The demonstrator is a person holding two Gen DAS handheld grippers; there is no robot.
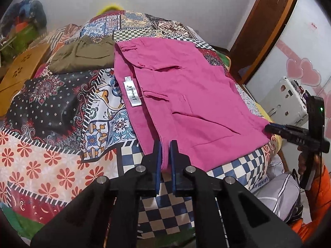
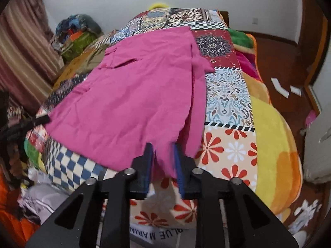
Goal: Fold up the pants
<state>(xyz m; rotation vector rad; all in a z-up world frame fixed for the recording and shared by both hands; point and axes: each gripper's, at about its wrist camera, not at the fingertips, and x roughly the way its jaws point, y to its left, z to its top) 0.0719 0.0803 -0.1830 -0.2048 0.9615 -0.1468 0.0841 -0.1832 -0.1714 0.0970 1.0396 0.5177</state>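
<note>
Pink pants (image 1: 186, 95) lie flat on a patchwork bed cover (image 1: 51, 113), with a white label (image 1: 132, 93) showing at the waistband. My left gripper (image 1: 165, 144) is shut on the near edge of the pants, a thin fold of pink cloth pinched between its blue pads. In the right wrist view the pants (image 2: 134, 95) spread away from me, and my right gripper (image 2: 163, 146) is shut on a thicker bunch of cloth at their near right corner. Each gripper also shows in the other's view: the right gripper (image 1: 266, 128) at the cloth's corner, the left gripper (image 2: 44, 119) at the left edge.
A folded olive garment (image 1: 82, 55) lies behind the pants on the left. A wooden board (image 1: 20, 72) leans at the bed's left side. A yellow-orange blanket (image 2: 275, 134) hangs off the right side. A white suitcase (image 1: 287, 101) stands by the wall, and an orange sleeve (image 1: 318, 196) is at the right.
</note>
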